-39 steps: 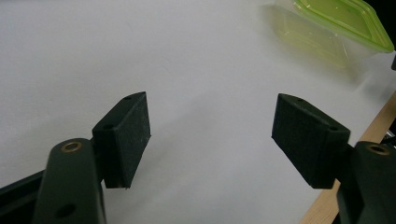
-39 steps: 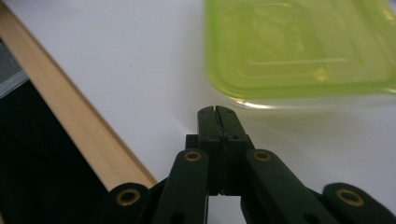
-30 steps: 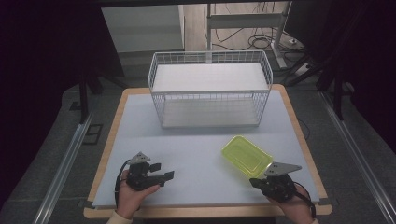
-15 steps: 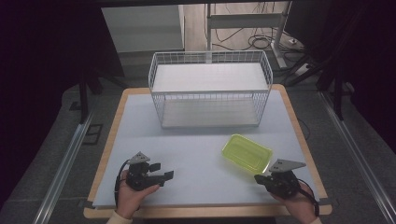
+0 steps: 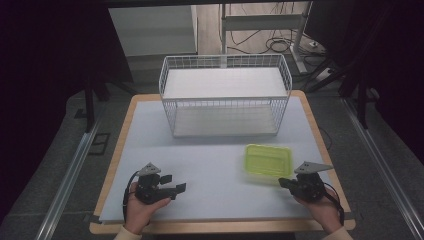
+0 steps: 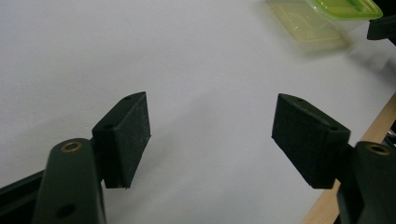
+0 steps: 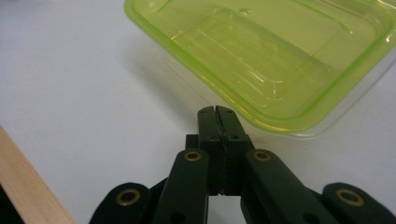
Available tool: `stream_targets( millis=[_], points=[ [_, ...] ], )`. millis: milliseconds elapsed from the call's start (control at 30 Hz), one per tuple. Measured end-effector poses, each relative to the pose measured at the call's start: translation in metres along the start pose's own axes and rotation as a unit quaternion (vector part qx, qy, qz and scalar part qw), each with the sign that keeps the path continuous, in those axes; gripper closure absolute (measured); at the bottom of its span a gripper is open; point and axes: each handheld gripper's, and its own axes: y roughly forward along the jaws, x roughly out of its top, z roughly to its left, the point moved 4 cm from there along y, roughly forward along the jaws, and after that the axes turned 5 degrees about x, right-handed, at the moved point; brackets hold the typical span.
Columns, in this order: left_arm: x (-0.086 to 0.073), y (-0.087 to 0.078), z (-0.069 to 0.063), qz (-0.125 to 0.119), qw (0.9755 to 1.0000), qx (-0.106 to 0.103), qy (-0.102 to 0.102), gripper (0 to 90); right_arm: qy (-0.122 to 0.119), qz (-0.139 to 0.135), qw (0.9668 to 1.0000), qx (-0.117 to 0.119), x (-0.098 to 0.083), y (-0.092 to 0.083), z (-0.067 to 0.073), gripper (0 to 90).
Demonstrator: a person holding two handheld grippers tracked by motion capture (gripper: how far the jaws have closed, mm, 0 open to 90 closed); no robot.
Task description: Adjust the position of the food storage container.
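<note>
Since the earlier frames the yellow-green container [image 5: 268, 159] has swung from a diagonal lie to roughly square with the table edge, and the right gripper [image 5: 283, 182] has slid along beside its near right corner; left gripper [image 5: 177, 188] unchanged. Container sits on the white table top [image 5: 210, 150], in front of the wire basket [image 5: 225, 95] and well apart from it. Right tongs clenched, pads pressed together with nothing between them, tips just at the container's rim in the right gripper view [image 7: 215, 111]; whether they touch it I cannot tell. Left tongs released, jaws wide over bare table in the left gripper view [image 6: 212, 135], container [image 6: 343, 8] far off at the top right. Risks, as I judge them: closed tips nudging a light plastic tub may spin or skid it rather than steer it, and a push at the rim could tip it up or drive it toward the right edge. Hard to read: the container's far end is cut off in both gripper views; clear walls blur where base meets table; lid or open tub, uncertain.
</note>
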Motion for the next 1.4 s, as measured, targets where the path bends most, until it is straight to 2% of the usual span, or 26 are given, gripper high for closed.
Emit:
stream_targets(
  millis=[300,433,500,600,667,733,767,800,833,867,933,1000,1067,1133,1400],
  points=[
    [0.0,0.0,0.0,0.001,1.0,-0.001,0.0,27.3,0.002,-0.001,0.9998,-0.018,0.0,0.0,-0.01,90.0],
    [0.0,0.0,0.0,0.001,1.0,-0.001,0.0,27.3,0.008,0.0,0.9998,-0.016,-0.002,-0.003,-0.014,90.0],
    [0.0,0.0,0.0,0.001,1.0,-0.001,0.0,27.3,0.008,-0.003,0.9999,-0.013,-0.003,-0.004,-0.013,90.0],
    [0.0,-0.001,0.0,-0.002,1.0,-0.002,-0.002,27.3,0.0,-0.01,0.9999,-0.011,-0.004,-0.015,-0.009,89.9],
    [0.0,-0.001,0.001,-0.002,1.0,-0.001,-0.004,27.3,0.002,-0.026,0.9994,-0.021,-0.001,-0.027,-0.011,90.0],
    [0.0,-0.001,0.0,-0.002,1.0,-0.001,-0.004,27.3,0.015,-0.045,0.9978,-0.046,0.007,-0.042,-0.026,90.0],
    [0.0,-0.001,0.0,-0.002,1.0,-0.001,-0.004,27.3,0.015,-0.045,0.9978,-0.046,0.007,-0.042,-0.026,90.0],
    [0.0,-0.001,-0.001,-0.003,1.0,-0.001,-0.004,27.3,0.028,-0.046,0.9962,-0.069,0.014,-0.048,-0.042,89.9],
    [0.0,-0.001,-0.001,-0.003,1.0,-0.001,-0.004,27.3,0.032,-0.043,0.9954,-0.08,0.016,-0.049,-0.047,89.9],
    [0.001,-0.001,-0.001,-0.003,1.0,-0.001,-0.004,27.3,0.032,-0.043,0.9954,-0.08,0.016,-0.049,-0.047,89.9],
    [0.001,-0.001,0.0,-0.003,1.0,-0.002,-0.004,27.3,0.047,-0.036,0.9935,-0.097,0.023,-0.045,-0.063,89.9],
    [0.0,-0.001,0.0,-0.003,1.0,-0.001,-0.004,27.3,0.066,-0.035,0.9923,-0.098,0.032,-0.033,-0.077,89.9],
    [0.0,-0.001,0.002,-0.003,1.0,-0.001,-0.006,27.3,0.068,-0.032,0.992,-0.101,0.033,-0.03,-0.08,90.0],
    [-0.001,-0.001,0.002,-0.003,1.0,-0.001,-0.006,27.4,0.073,-0.014,0.9903,-0.117,0.036,-0.018,-0.086,90.0],
    [-0.001,-0.002,0.002,-0.004,1.0,0.001,-0.005,27.3,0.065,0.012,0.9909,-0.117,0.028,-0.005,-0.082,89.9]
  ],
)
